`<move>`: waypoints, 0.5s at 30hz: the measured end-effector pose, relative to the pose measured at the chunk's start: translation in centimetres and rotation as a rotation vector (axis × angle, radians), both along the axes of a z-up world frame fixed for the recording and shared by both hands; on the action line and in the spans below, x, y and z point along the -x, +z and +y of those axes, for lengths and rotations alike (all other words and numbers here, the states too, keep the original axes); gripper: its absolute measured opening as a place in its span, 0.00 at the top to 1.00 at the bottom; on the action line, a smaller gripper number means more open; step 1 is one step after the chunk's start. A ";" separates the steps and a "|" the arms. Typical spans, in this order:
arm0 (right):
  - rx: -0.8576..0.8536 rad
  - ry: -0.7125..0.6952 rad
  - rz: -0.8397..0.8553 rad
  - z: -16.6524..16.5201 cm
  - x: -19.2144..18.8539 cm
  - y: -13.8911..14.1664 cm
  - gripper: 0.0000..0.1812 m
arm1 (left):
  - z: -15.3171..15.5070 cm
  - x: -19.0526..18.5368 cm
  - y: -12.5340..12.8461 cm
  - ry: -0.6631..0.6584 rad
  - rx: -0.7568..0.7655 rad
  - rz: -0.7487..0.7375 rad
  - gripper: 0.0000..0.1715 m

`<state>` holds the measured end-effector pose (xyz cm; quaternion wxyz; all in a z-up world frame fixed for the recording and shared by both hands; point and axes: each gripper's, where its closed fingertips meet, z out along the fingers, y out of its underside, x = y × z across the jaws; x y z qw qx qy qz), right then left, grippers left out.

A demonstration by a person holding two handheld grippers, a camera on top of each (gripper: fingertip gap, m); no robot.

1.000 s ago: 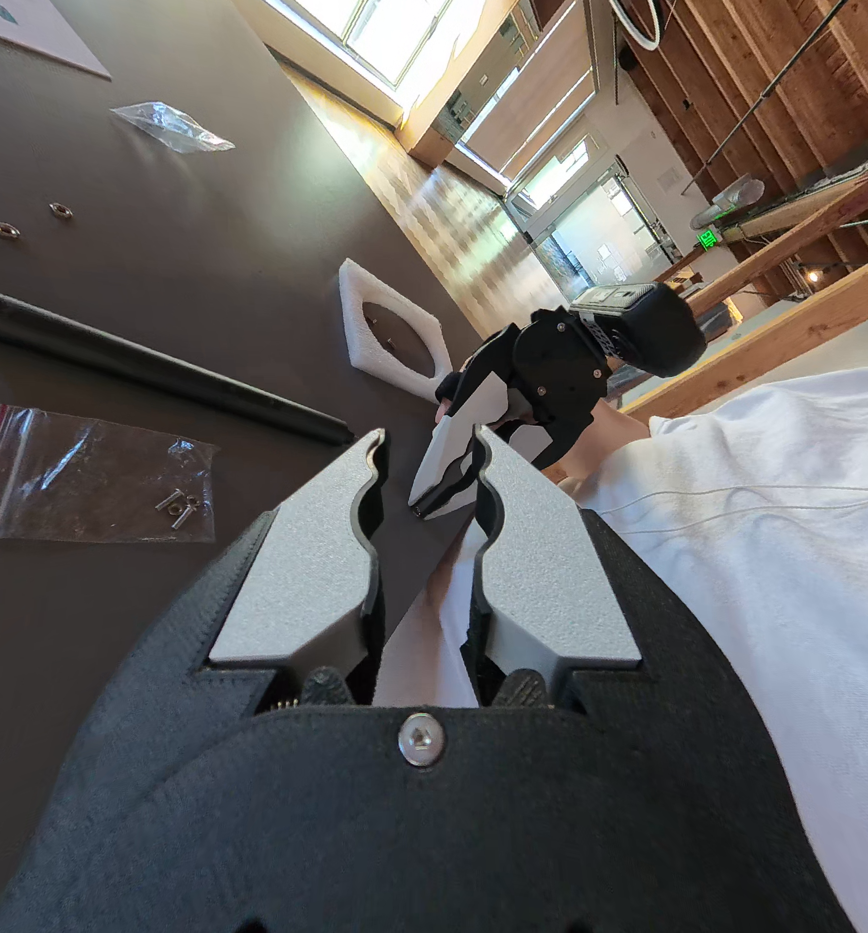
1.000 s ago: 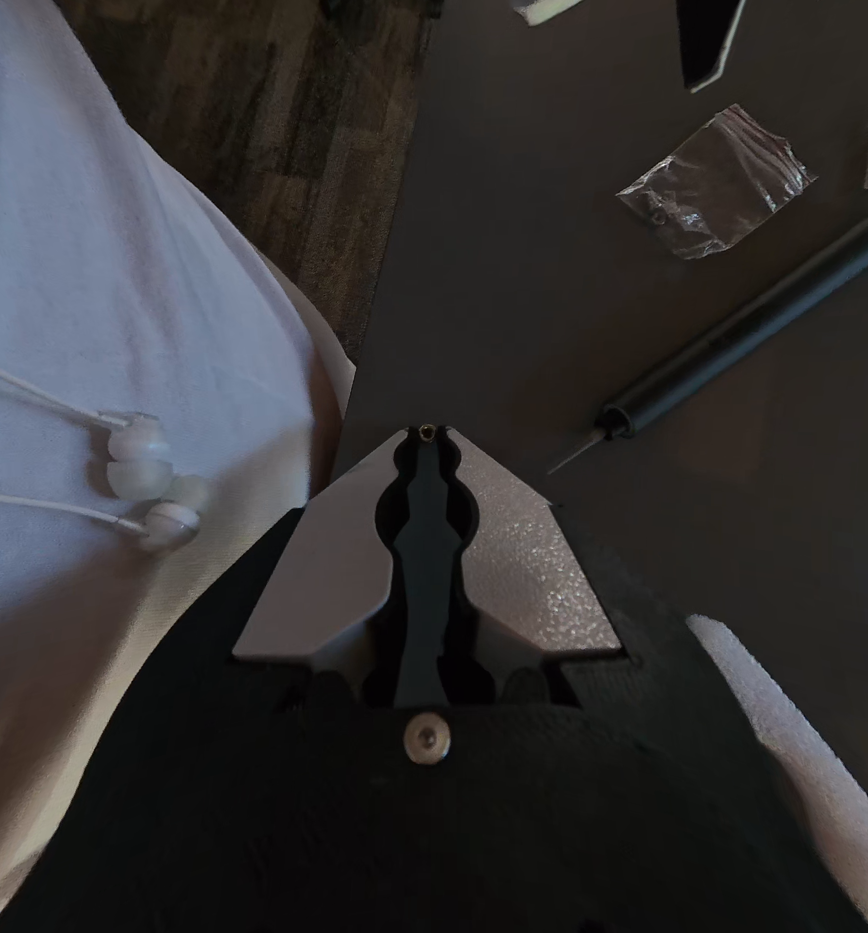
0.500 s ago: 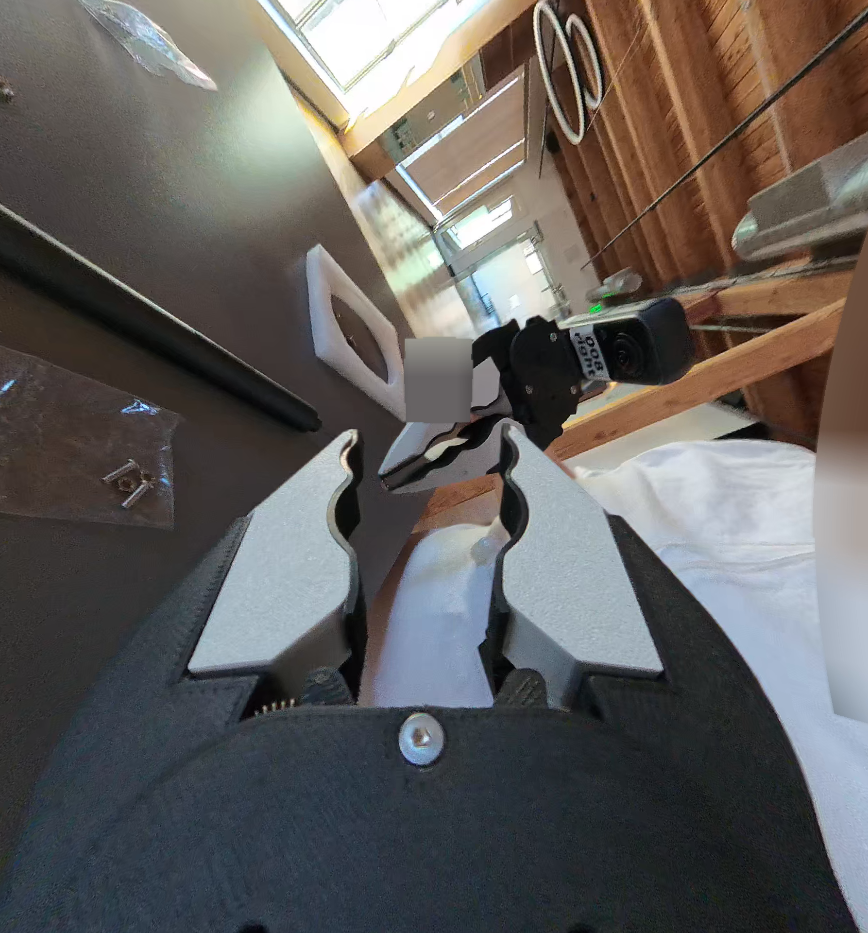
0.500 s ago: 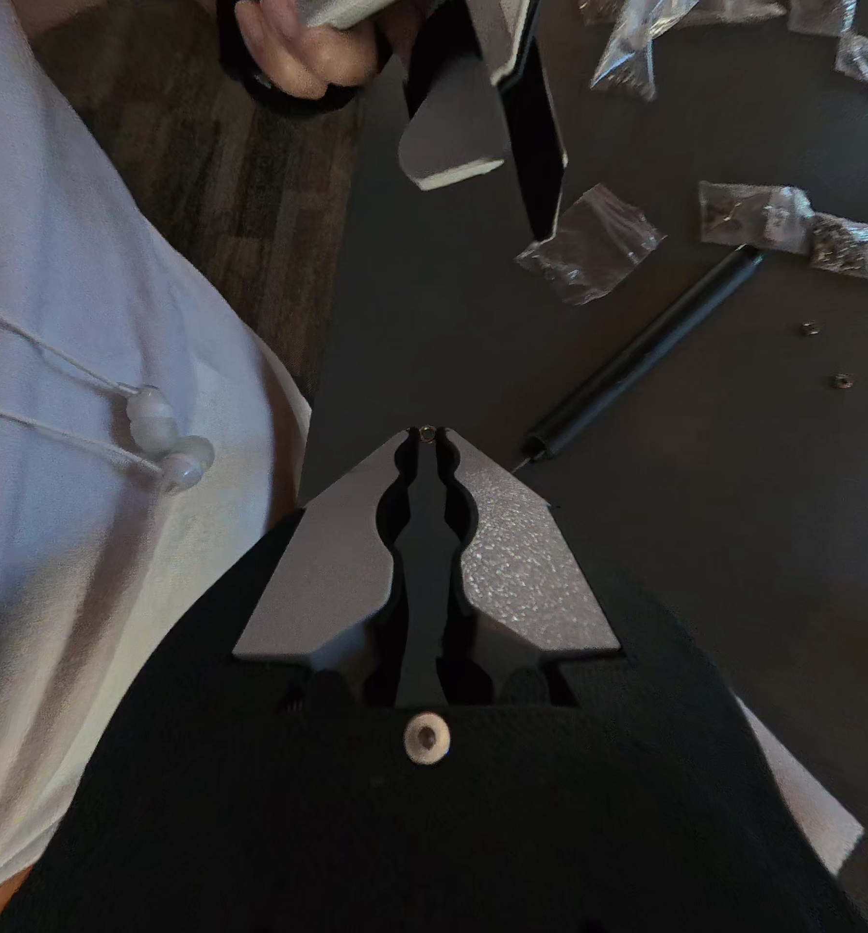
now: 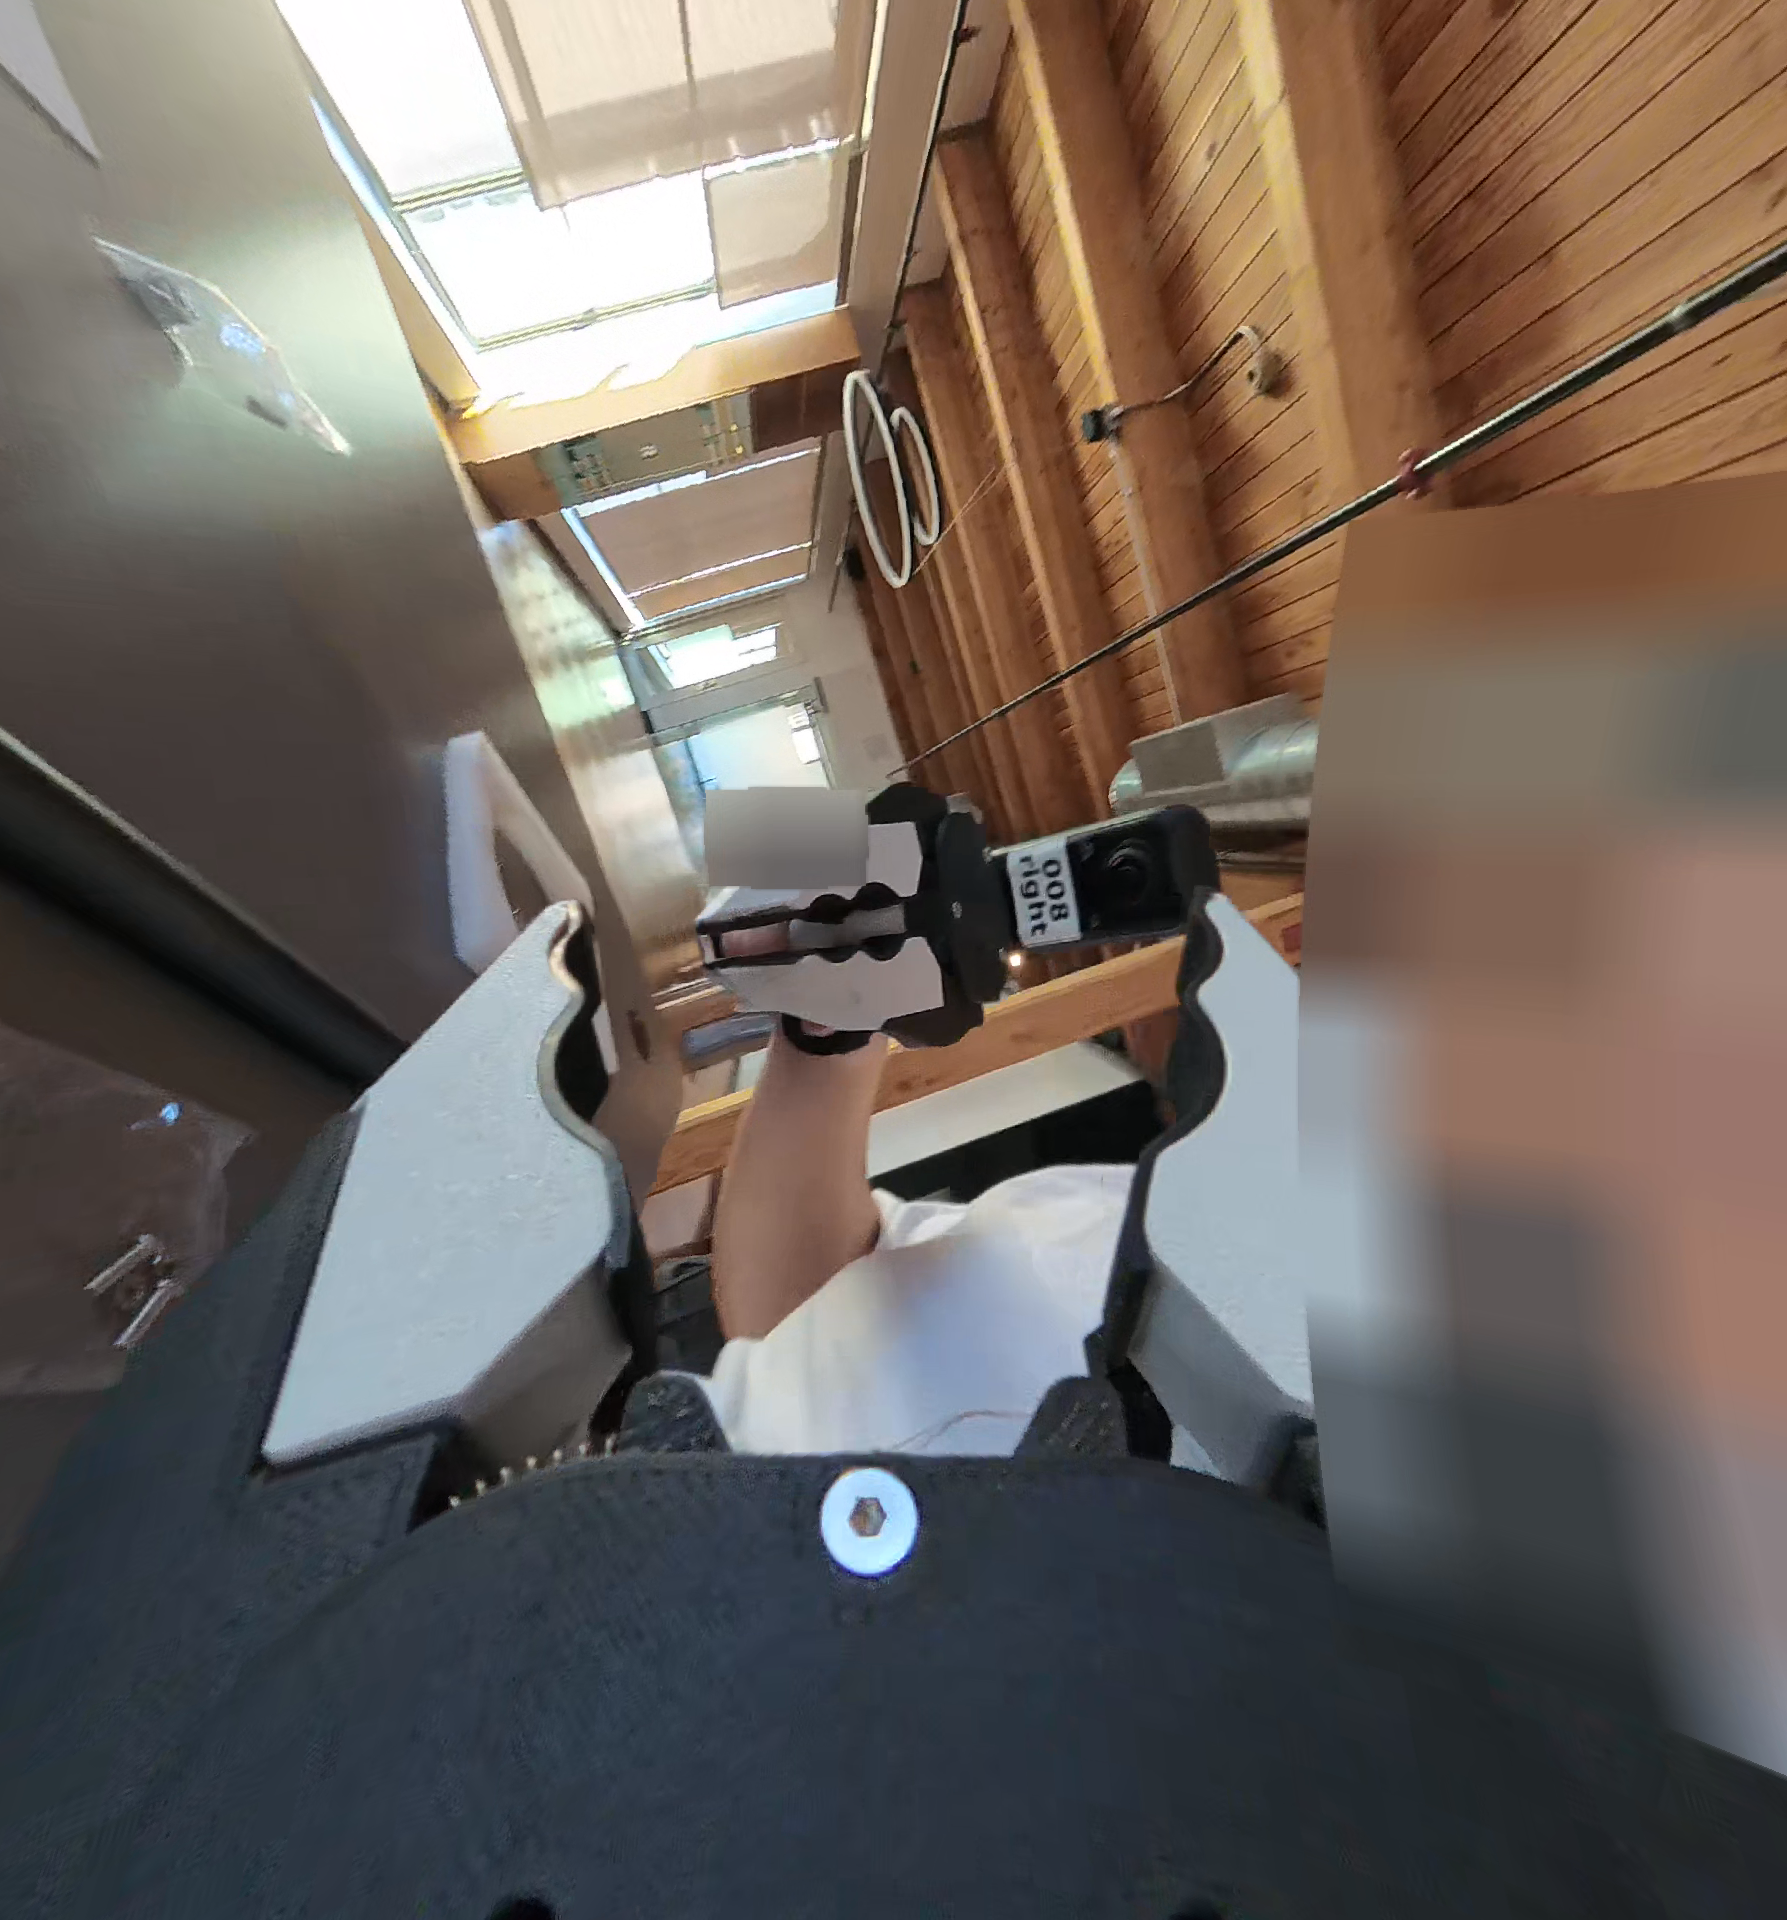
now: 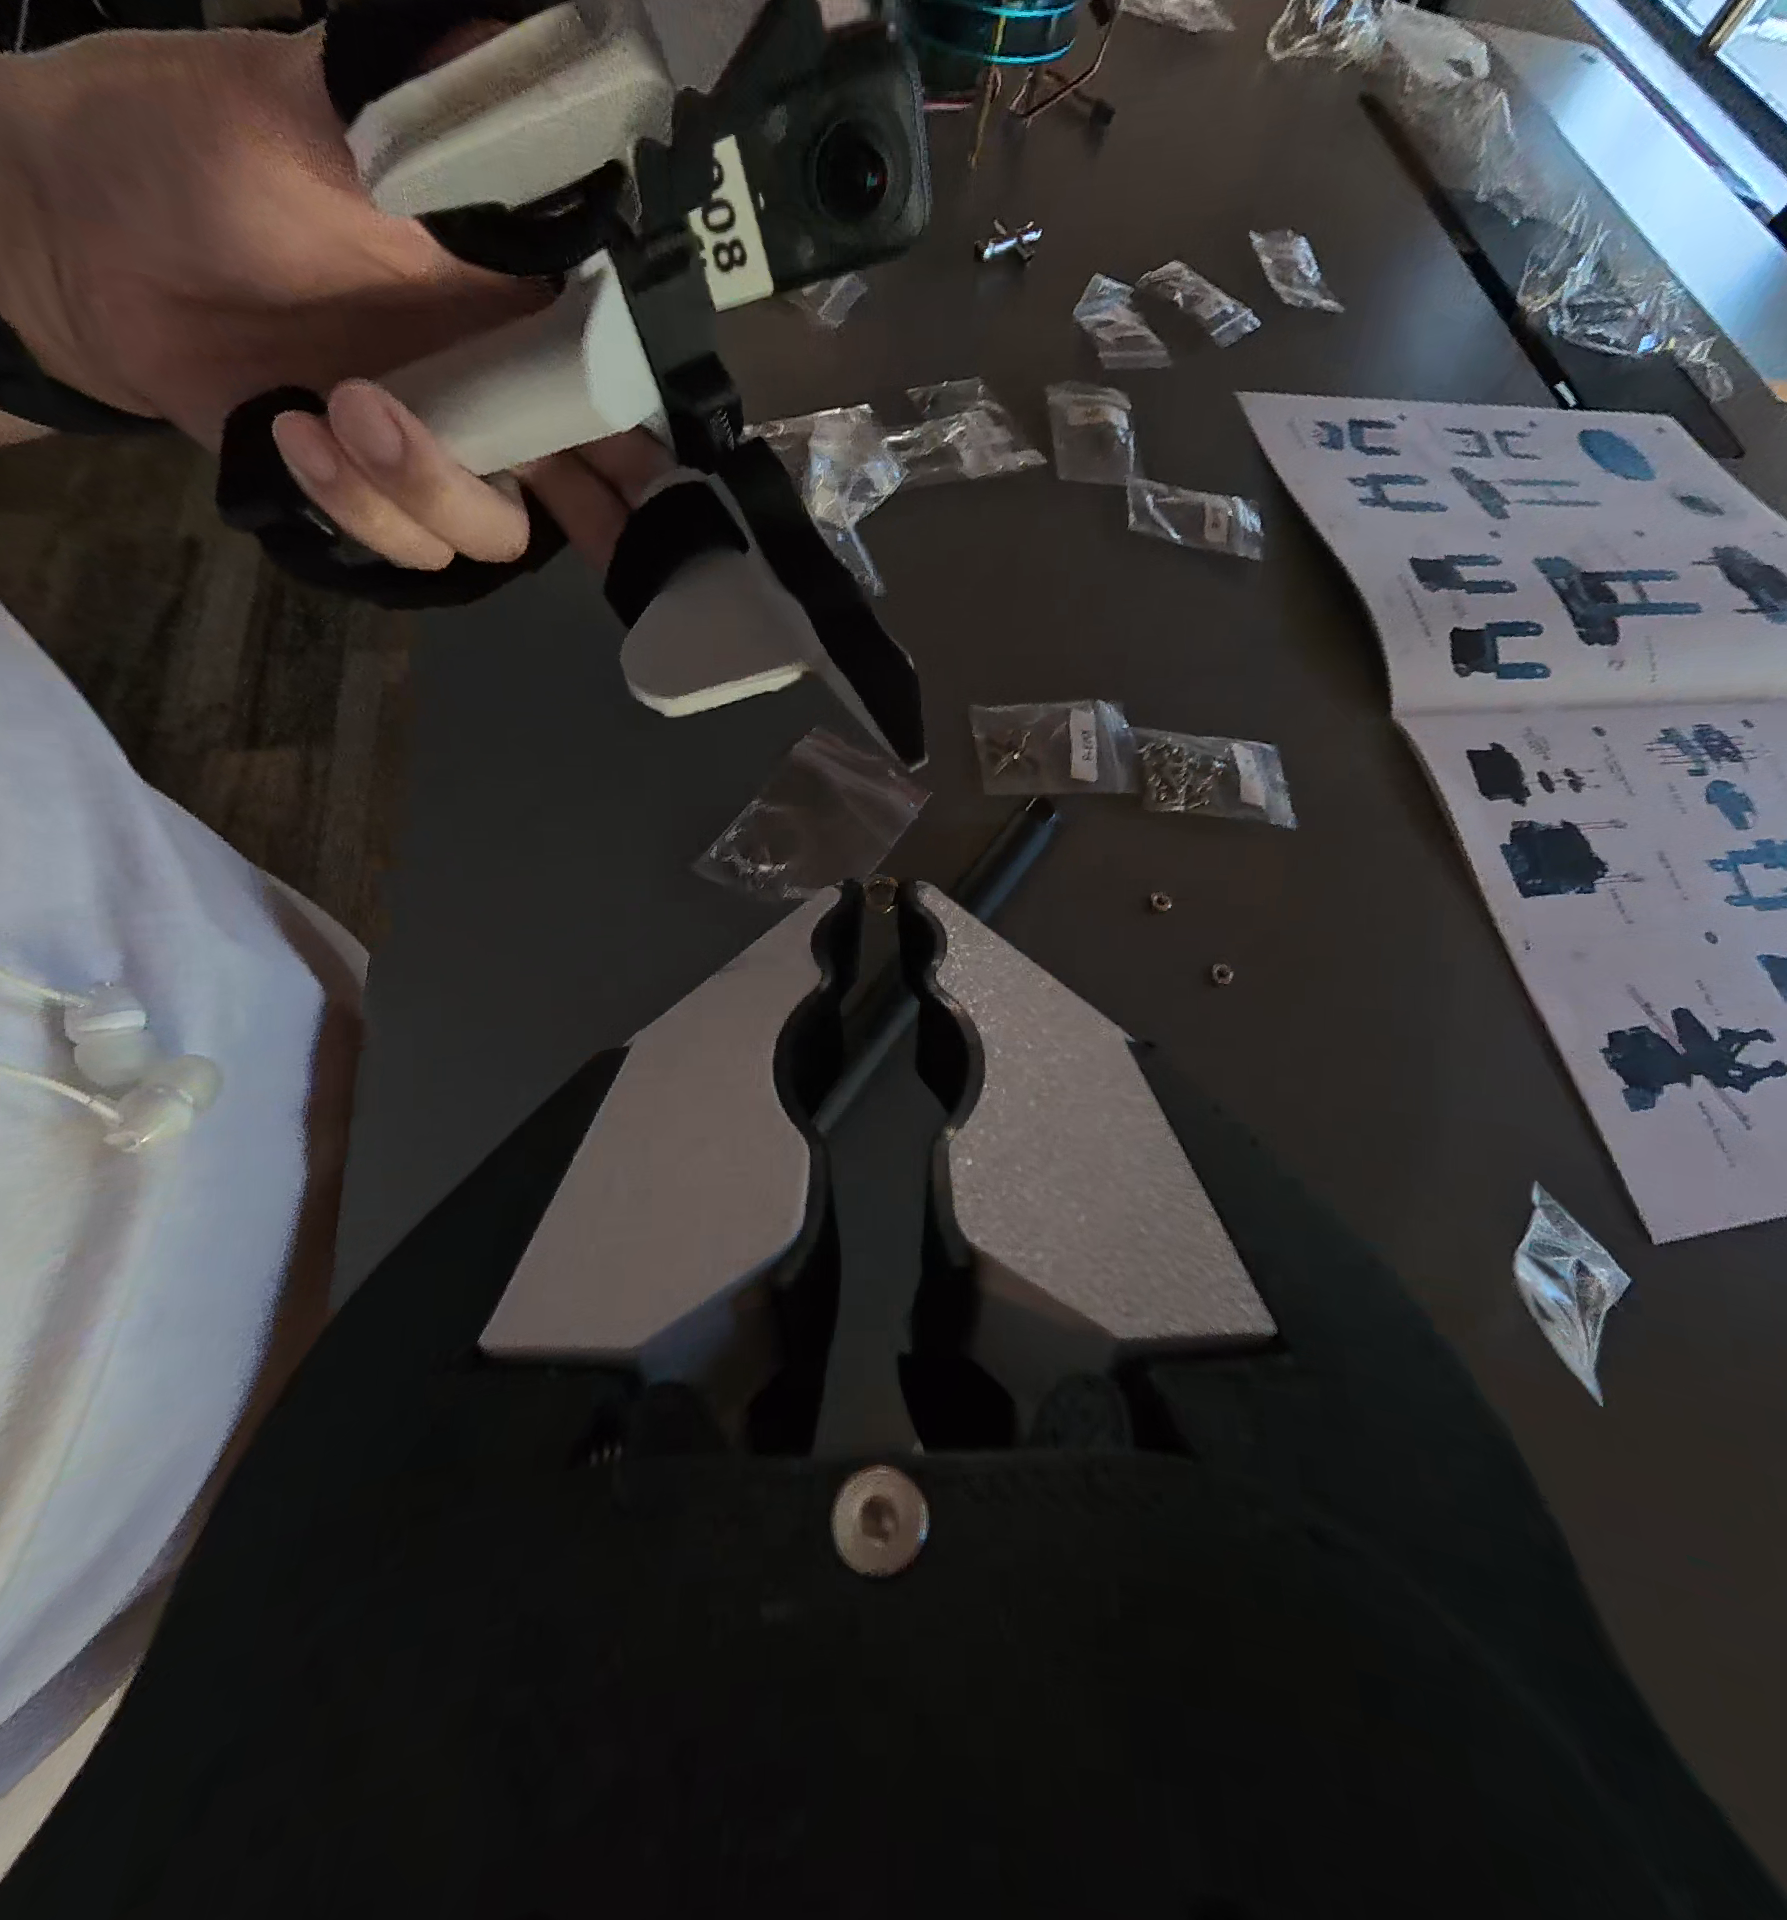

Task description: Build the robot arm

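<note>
The right tongs [image 6: 884, 896] are clenched on a tiny brass-coloured nut [image 6: 881, 888], pinched at the very tips in the middle of the right wrist view, raised above the dark counter [image 6: 1232, 1195]. Behind the tips a black rod [image 6: 1008, 852] lies on the counter, running up and to the right. Just left of it rests a clear bag [image 6: 816, 821] with small hardware inside. Two loose nuts [image 6: 1160, 902] sit right of the rod, and an open instruction booklet [image 6: 1616, 769] fills the right of the frame.

The left tongs [image 5: 884, 997] are released, their fingers spread wide and gripping nothing. In the left wrist view they point away from the counter, toward the person's white shirt [image 5: 930, 1320] and the right tongs, which appear between the spread fingers at centre frame. In the right wrist view the left tongs [image 6: 806, 686] hang at upper left, held in a hand [image 6: 193, 270], their tips just above the clear bag.
</note>
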<state>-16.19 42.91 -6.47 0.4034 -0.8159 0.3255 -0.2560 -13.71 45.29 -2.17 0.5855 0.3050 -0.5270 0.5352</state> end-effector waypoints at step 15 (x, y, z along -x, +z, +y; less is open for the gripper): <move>-0.029 -0.041 -0.027 1.3 -4.7 1.8 0.97 | -0.3 -0.7 2.7 -0.133 0.092 0.078 0.15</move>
